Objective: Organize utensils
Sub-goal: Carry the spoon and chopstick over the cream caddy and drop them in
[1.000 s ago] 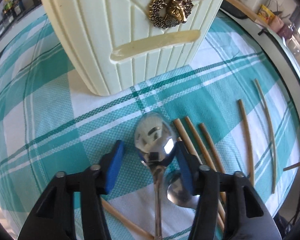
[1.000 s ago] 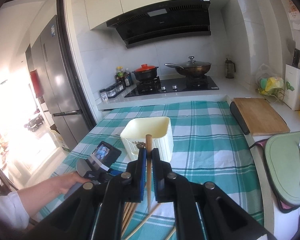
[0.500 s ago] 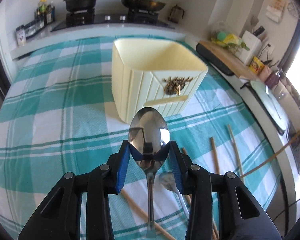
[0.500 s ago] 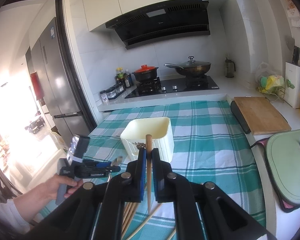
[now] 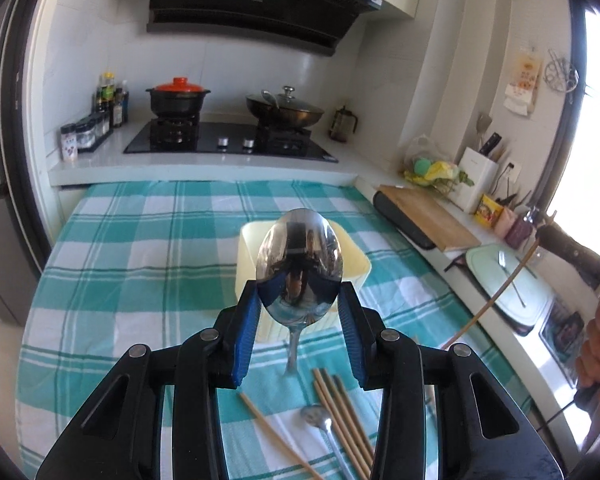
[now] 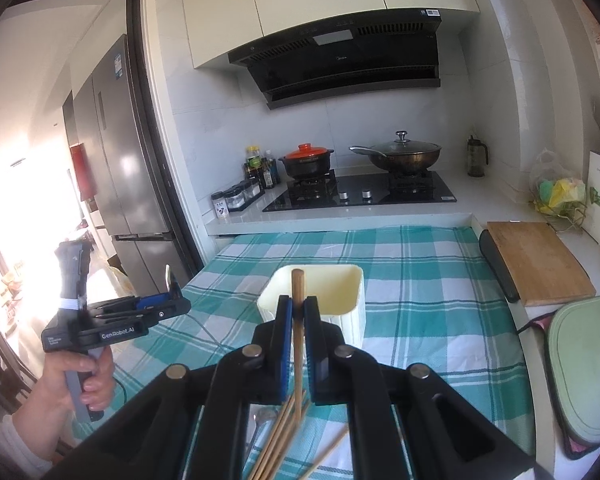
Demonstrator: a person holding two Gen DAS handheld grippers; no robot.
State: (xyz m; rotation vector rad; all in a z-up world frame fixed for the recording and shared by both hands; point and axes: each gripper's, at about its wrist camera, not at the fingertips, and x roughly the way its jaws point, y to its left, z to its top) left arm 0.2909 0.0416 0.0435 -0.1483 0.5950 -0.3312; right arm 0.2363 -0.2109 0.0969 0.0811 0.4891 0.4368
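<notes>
My left gripper (image 5: 299, 300) is shut on a large steel spoon (image 5: 299, 264), held upright by its bowl high above the table. Behind it stands the cream utensil holder (image 5: 358, 268). My right gripper (image 6: 299, 312) is shut on a wooden chopstick (image 6: 298, 292), held upright in front of the same holder (image 6: 340, 300). The left gripper also shows in the right wrist view (image 6: 172, 300) at the left, level with the holder. On the cloth below lie several chopsticks (image 5: 342, 412) and a small spoon (image 5: 318, 418).
The table has a teal checked cloth (image 5: 140, 248). A wooden cutting board (image 6: 536, 264) and a green mat with a fork (image 6: 580, 364) lie on the right counter. A hob with a pot and a wok stands behind (image 6: 360, 196).
My left gripper closed on the large spoon on the cloth and lifted it upright, well above the table. The right gripper held its chopstick still.
</notes>
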